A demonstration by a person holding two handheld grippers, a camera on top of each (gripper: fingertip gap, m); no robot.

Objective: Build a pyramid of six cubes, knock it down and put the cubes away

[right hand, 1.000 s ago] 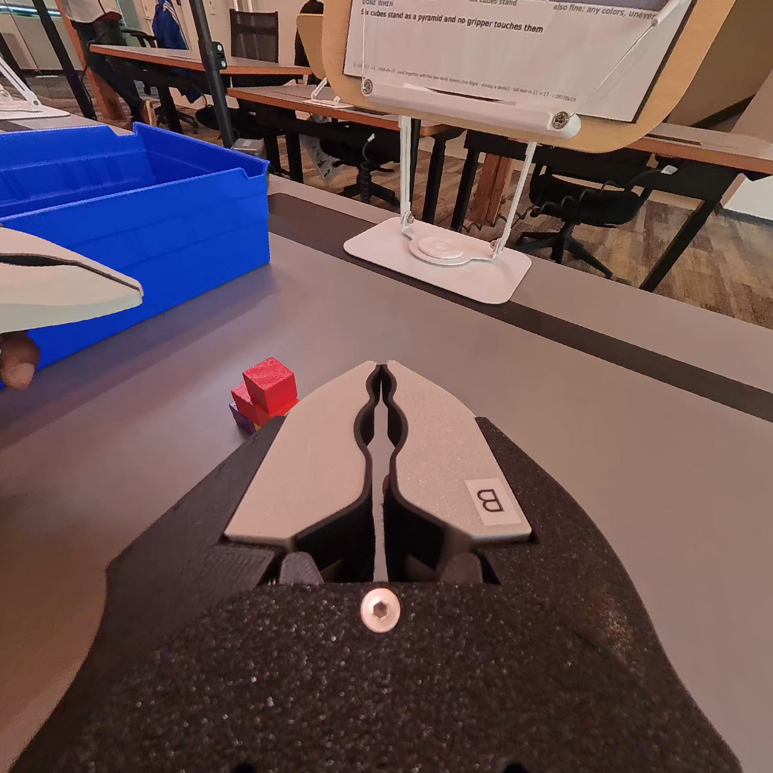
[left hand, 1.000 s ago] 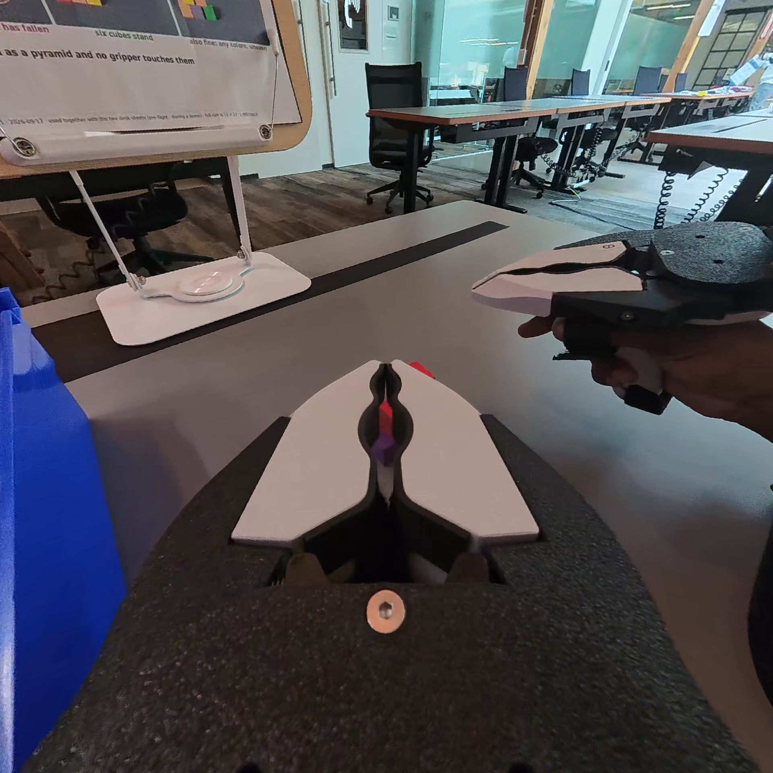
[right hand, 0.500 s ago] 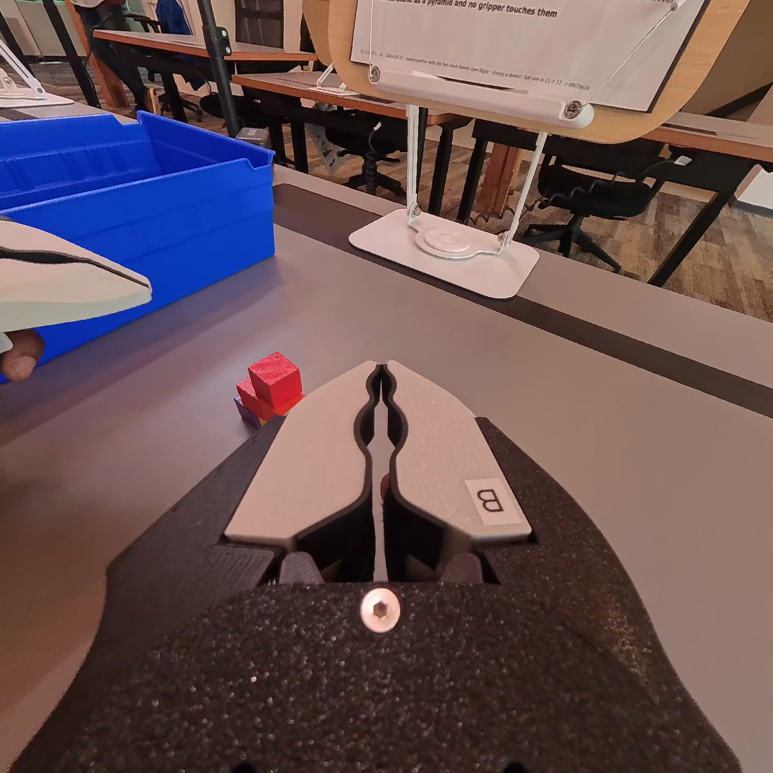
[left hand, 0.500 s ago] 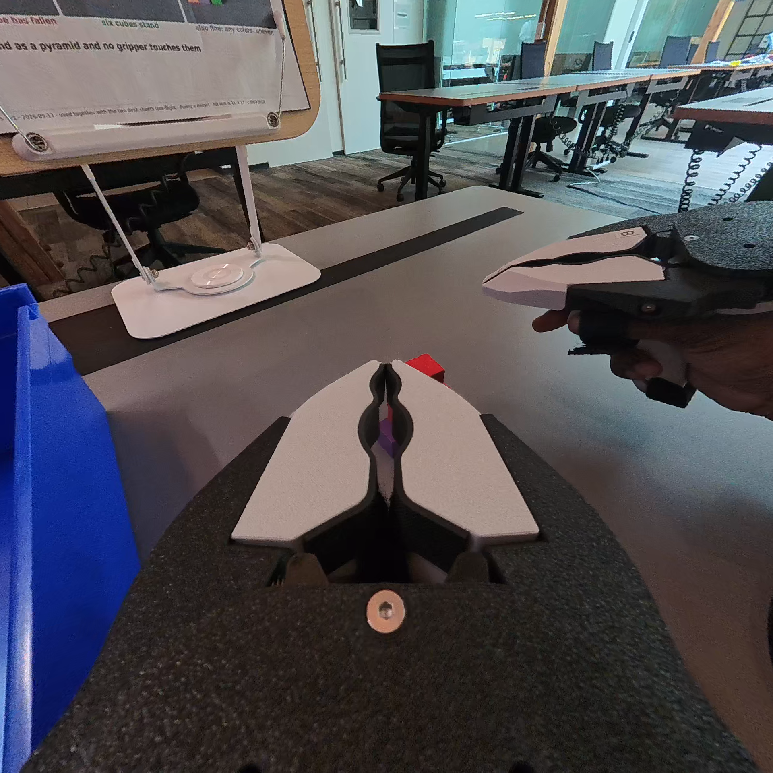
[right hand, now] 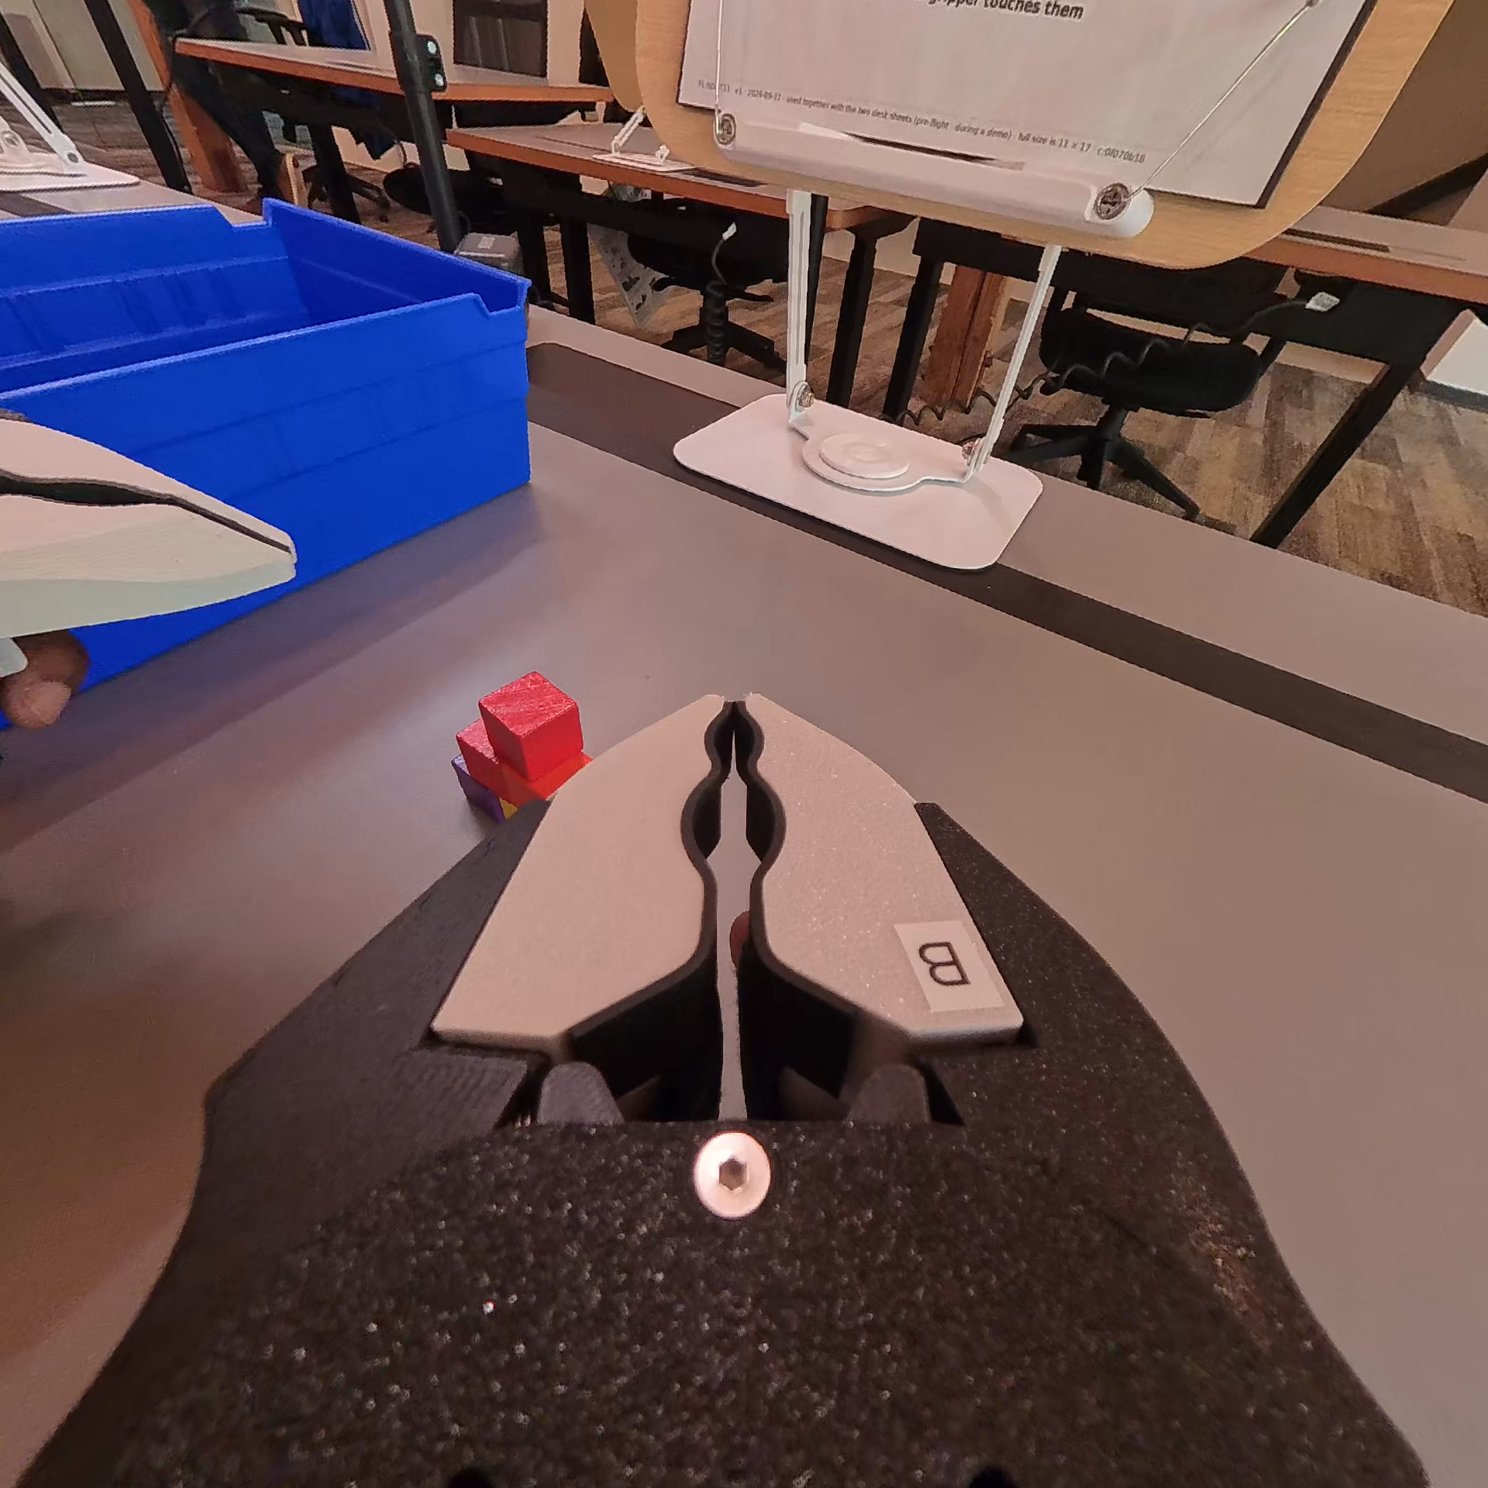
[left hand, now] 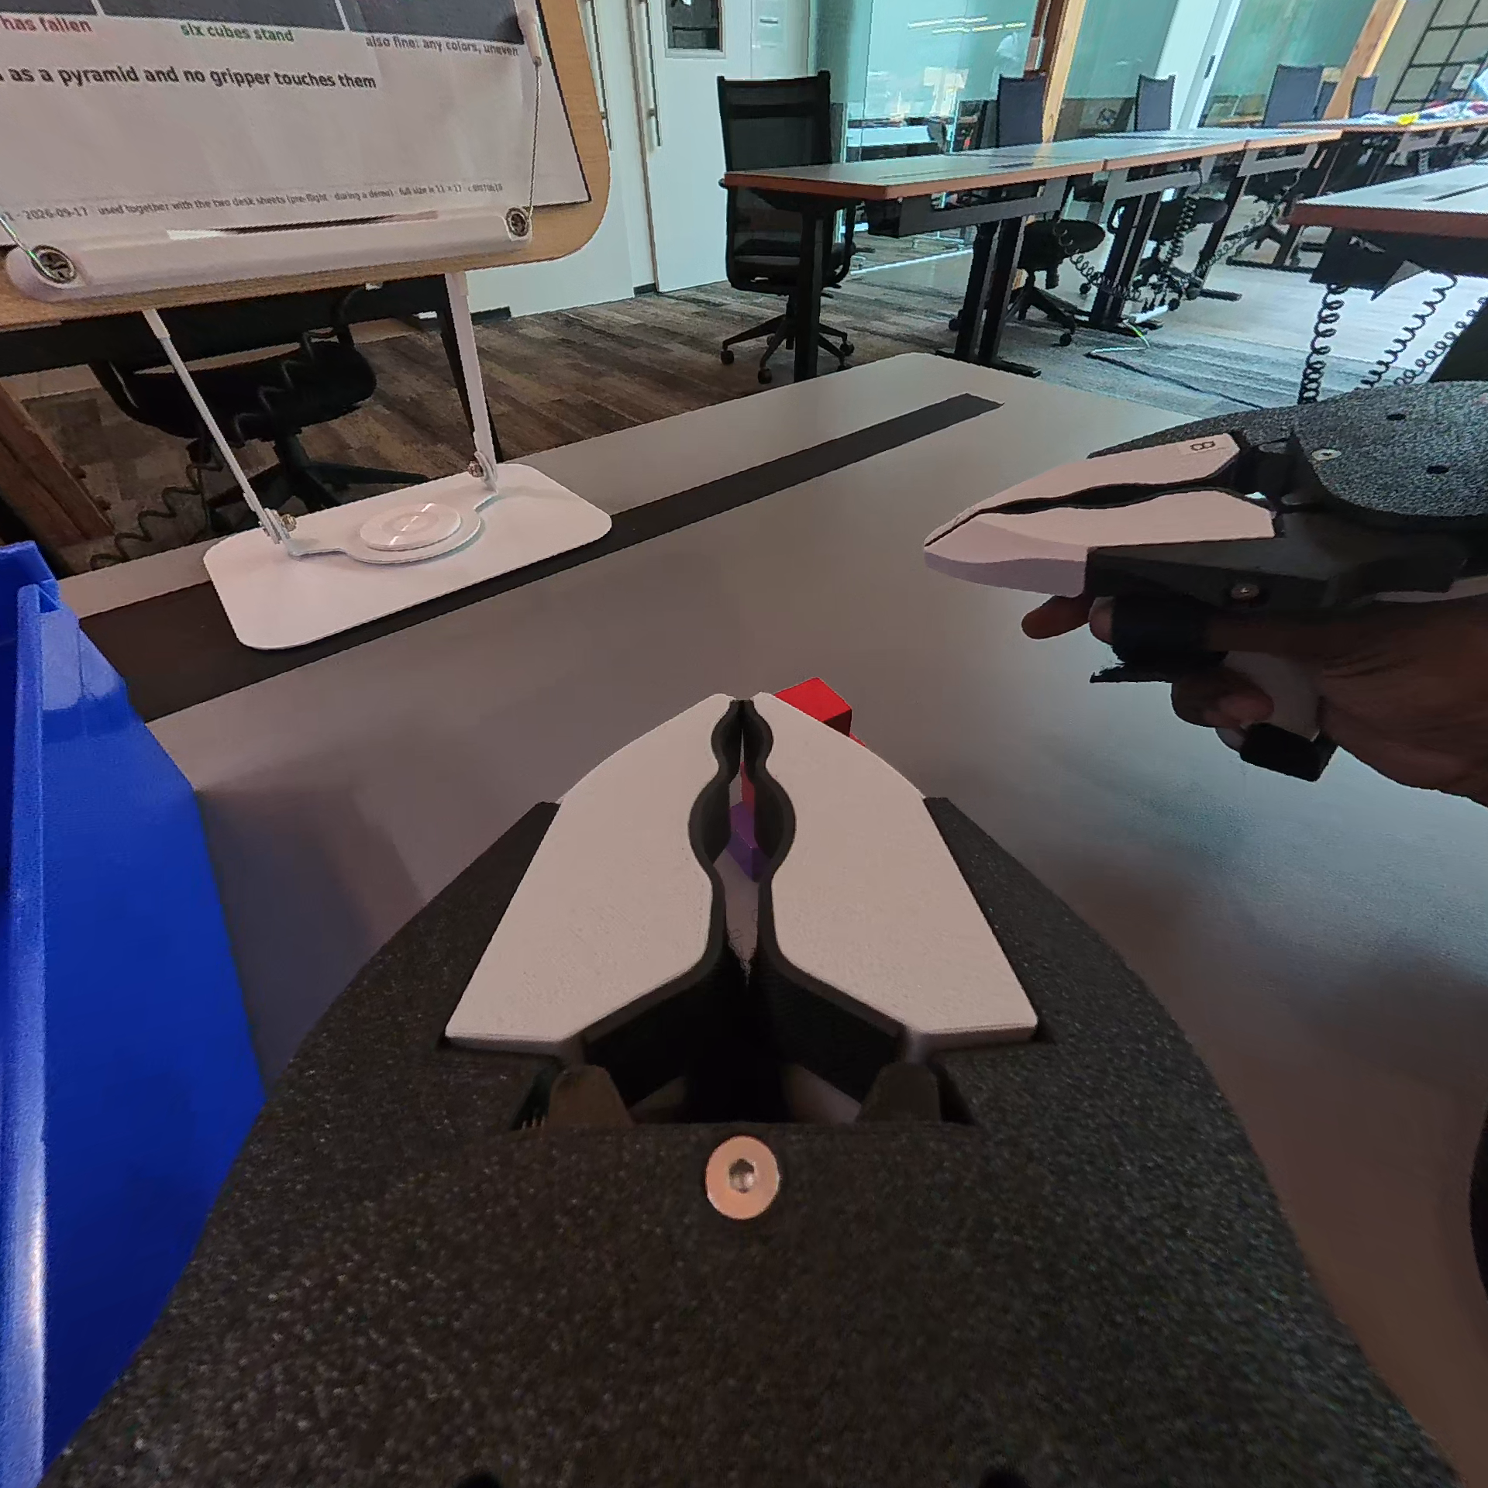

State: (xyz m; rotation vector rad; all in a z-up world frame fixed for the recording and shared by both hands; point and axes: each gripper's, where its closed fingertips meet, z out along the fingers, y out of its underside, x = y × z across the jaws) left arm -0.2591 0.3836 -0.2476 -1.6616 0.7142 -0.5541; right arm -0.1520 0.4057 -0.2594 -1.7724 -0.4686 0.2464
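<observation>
A small pyramid of cubes stands on the grey table (right hand: 1047,805). In the right wrist view the red top cube (right hand: 531,721) sits on red and orange cubes, with a purple cube (right hand: 475,793) at the bottom; my right gripper hides the rest. In the left wrist view the red top cube (left hand: 817,704) peeks over the fingers and a purple cube (left hand: 745,841) shows through the gap. My left gripper (left hand: 745,704) is shut and empty, held above and short of the stack. My right gripper (right hand: 737,704) is shut and empty, right of the stack; it also shows in the left wrist view (left hand: 950,551).
A blue bin (right hand: 266,403) stands left of the stack; its wall (left hand: 97,966) fills the left edge of the left wrist view. A white stand (right hand: 870,475) holding an instruction sheet sits at the table's far side. Desks and office chairs lie beyond. Left tips to right tips: about 11 cm. Between my right fingertips and the red top cube (right hand: 531,721) there is roughly 6 cm. Seen from the left wrist view (left hand: 832,701) as well.
Both grippers have drawn back slightly and risen; more of the red top cube shows over the left fingers. The stack has not moved.
</observation>
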